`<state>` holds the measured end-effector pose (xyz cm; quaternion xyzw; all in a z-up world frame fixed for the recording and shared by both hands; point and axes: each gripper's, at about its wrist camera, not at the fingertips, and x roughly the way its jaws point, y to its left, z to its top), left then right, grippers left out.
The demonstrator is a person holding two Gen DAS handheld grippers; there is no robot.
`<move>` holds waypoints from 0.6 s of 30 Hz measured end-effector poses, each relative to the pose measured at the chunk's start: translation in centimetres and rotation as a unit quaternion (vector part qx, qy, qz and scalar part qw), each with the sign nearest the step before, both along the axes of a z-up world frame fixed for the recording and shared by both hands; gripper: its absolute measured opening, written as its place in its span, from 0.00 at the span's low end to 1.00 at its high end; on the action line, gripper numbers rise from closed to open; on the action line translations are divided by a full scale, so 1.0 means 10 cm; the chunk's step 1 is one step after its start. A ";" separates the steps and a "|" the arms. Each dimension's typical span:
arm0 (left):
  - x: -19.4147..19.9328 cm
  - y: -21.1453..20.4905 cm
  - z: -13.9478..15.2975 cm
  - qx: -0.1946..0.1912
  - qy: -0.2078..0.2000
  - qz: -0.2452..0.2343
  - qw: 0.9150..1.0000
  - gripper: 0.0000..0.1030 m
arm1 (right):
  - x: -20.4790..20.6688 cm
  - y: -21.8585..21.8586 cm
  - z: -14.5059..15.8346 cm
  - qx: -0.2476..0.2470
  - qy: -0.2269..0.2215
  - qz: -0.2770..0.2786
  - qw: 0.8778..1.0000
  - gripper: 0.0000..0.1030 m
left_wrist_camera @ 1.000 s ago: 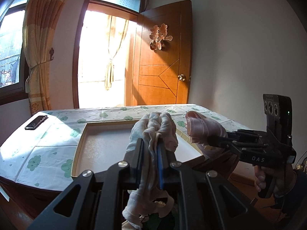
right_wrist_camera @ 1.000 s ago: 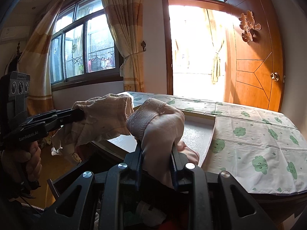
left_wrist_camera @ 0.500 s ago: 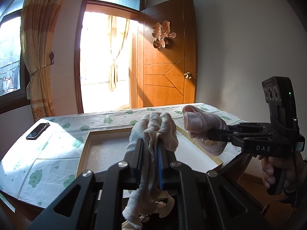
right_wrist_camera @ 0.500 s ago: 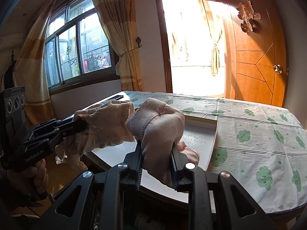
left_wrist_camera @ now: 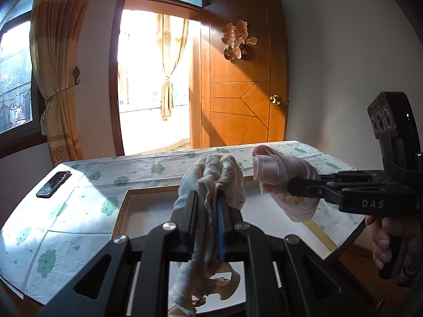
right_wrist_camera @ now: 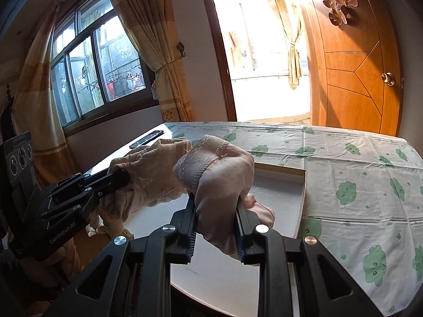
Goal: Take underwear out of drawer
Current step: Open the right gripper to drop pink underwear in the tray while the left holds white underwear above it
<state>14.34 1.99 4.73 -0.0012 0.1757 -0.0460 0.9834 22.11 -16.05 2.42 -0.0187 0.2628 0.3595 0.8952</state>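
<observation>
Underwear, two pieces: left gripper (left_wrist_camera: 207, 206), marked "GenRobot.AI", clamps the cream pair (left_wrist_camera: 214, 179); right gripper (right_wrist_camera: 215, 211), marked "DAS", clamps the pink pair (right_wrist_camera: 222, 174).

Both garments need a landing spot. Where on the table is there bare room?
The shallow tray floor is bare below both jaws. Open tablecloth stretches from the tray's far rim toward the door, and between tray and phone. It is crowded only at the near edge, where left gripper and right gripper hold the cloths.
</observation>
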 end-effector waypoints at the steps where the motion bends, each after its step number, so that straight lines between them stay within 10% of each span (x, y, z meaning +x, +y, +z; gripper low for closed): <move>1: 0.04 0.00 0.00 0.000 0.002 0.000 1.000 0.10 | 0.04 0.01 0.00 0.002 0.005 -0.001 1.000 0.26; 18: 0.65 -0.15 -0.03 0.002 0.040 0.013 0.999 0.10 | 0.65 0.07 -0.13 0.011 0.078 -0.028 0.996 0.26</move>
